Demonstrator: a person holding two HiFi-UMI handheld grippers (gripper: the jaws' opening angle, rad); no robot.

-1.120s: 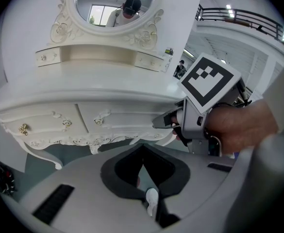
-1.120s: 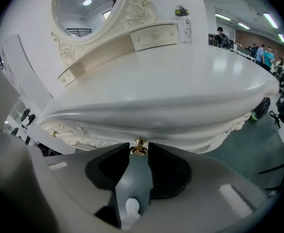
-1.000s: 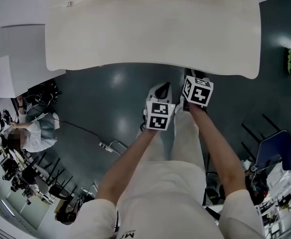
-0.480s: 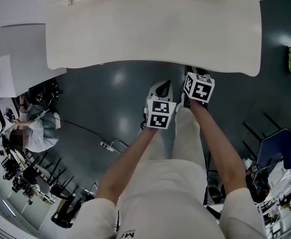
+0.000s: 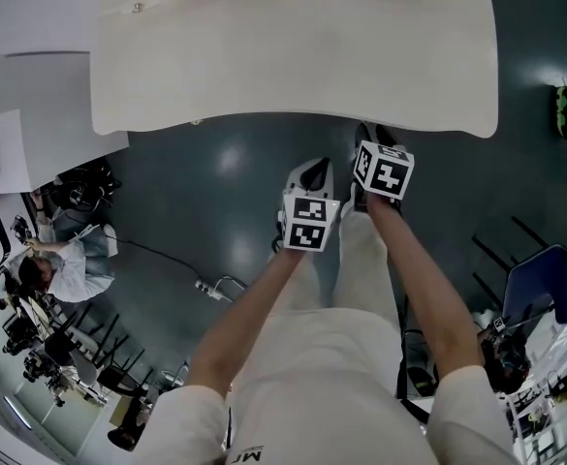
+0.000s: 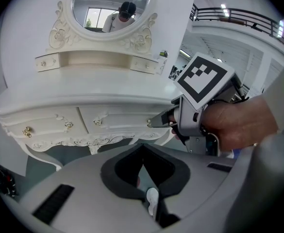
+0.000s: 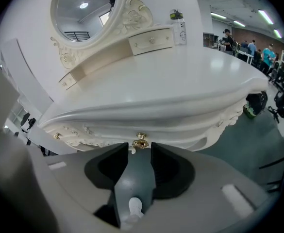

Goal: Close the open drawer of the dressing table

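The cream dressing table (image 5: 293, 66) fills the top of the head view, both grippers held below its front edge. My right gripper (image 7: 140, 152) is open; its jaws have just been opening. The drawer's gold knob (image 7: 141, 141) sits just past the fingertips, in line with the gap, and no pad presses on it. That drawer front (image 7: 180, 130) looks flush with the table's carved front. From the left gripper view, the right gripper (image 6: 156, 122) has its tip against the drawer front (image 6: 122, 120). My left gripper (image 6: 142, 149) hangs back from the table, shut on nothing.
An oval mirror (image 6: 111, 6), small upper drawers (image 7: 150, 41) and a bottle (image 7: 179, 27) stand on the table. The other drawer has a gold knob (image 6: 27, 130). A seated person (image 5: 65, 264) is at the left, a blue chair (image 5: 545, 289) at the right.
Both marker cubes stay almost where they were in the head view. The seated person at the left has leaned further over.
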